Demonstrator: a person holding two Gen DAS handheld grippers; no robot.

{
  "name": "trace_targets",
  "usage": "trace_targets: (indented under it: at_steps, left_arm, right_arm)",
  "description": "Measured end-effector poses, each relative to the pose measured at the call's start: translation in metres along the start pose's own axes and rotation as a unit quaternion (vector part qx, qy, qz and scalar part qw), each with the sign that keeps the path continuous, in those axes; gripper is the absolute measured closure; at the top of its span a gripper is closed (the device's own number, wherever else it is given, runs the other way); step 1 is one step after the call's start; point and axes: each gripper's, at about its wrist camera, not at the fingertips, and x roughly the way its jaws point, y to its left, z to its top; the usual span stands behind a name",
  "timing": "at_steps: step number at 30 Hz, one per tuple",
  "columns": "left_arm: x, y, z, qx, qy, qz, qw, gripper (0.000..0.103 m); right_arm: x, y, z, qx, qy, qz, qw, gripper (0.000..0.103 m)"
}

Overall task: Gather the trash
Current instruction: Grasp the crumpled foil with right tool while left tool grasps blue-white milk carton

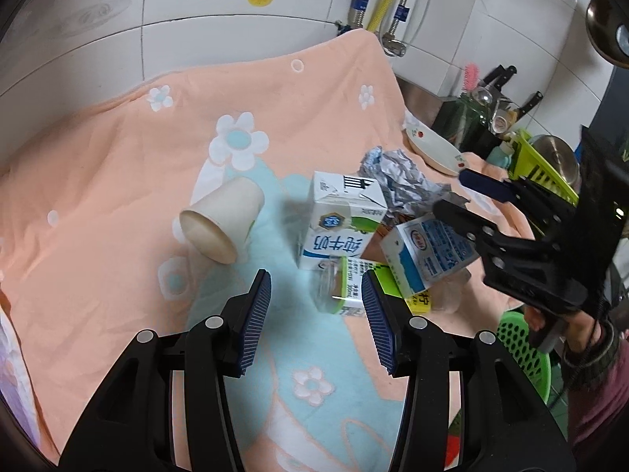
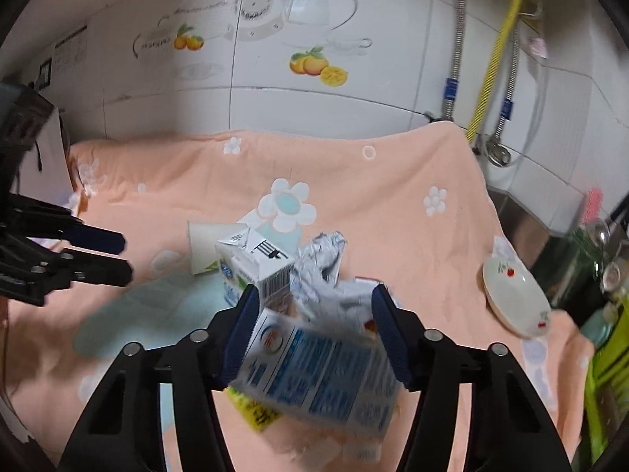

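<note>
Trash lies on a peach floral cloth (image 1: 98,181): a paper cup (image 1: 222,220) on its side, an upright white milk carton (image 1: 340,222), crumpled foil (image 1: 397,181), a clear plastic bottle with a green label (image 1: 338,287) and a blue-and-white carton (image 1: 428,257). My left gripper (image 1: 316,310) is open, its fingers on either side of the bottle's near end. My right gripper (image 2: 316,338) is open with the blue-and-white carton (image 2: 314,377) between its fingers; whether they touch it is unclear. In the left wrist view the right gripper (image 1: 460,192) hovers over that carton.
A white dish (image 1: 434,145) rests at the cloth's right edge. Knives, utensils and a green rack (image 1: 538,169) stand beyond it. A green perforated basket (image 1: 523,350) sits below the counter at right. Tiled wall and pipes (image 1: 397,4) are behind.
</note>
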Motion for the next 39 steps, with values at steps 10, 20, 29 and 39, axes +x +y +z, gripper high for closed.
trace_targets:
  at_steps: [10,20,29,39]
  left_arm:
    - [0.003,0.005,-0.001,0.004,0.003,0.000,1.0000,0.055]
    - [0.011,-0.009,-0.002,0.025,0.004,-0.008,0.9996,0.054]
    - [0.020,-0.042,0.000,0.086,-0.005,-0.033,0.9957,0.032]
    - [0.036,-0.093,-0.001,0.211,-0.002,-0.065,0.9754,0.014]
  right_arm:
    - [0.035,0.003,0.006,-0.033,0.038,-0.008,0.999,0.080]
    - [0.011,0.000,0.004,-0.023,0.005,-0.029,0.999,0.095]
    - [-0.041,-0.009,-0.003,0.000,-0.038,-0.055,0.998,0.096]
    - [-0.100,-0.019,-0.034,0.021,-0.051,-0.091,0.994,0.096]
